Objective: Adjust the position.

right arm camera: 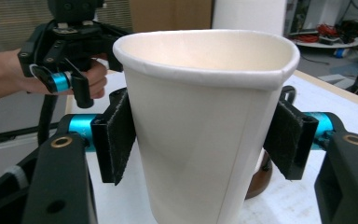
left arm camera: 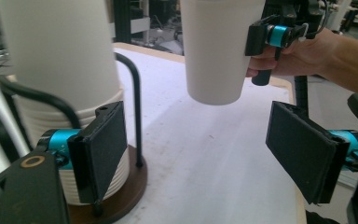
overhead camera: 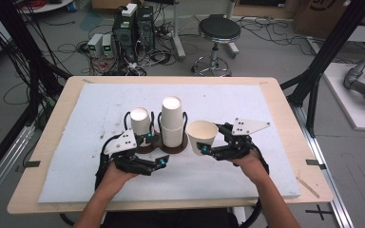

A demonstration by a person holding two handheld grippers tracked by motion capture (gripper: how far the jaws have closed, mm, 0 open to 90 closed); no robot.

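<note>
High view, centre of frame: right gripper (overhead camera: 208, 144) pinches a cup (overhead camera: 202, 136) above the counter (overhead camera: 76, 171), left gripper (overhead camera: 156, 149) spread by the stack (overhead camera: 172, 124); likely next, nesting it squarely.

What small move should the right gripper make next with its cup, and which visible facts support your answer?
Probably carry the cup left and over the stack. The right gripper is shut on the cup, upright and off the table, beside the stack in its holder. The left gripper is open by the holder's base, seemingly ready to steady it.
</note>
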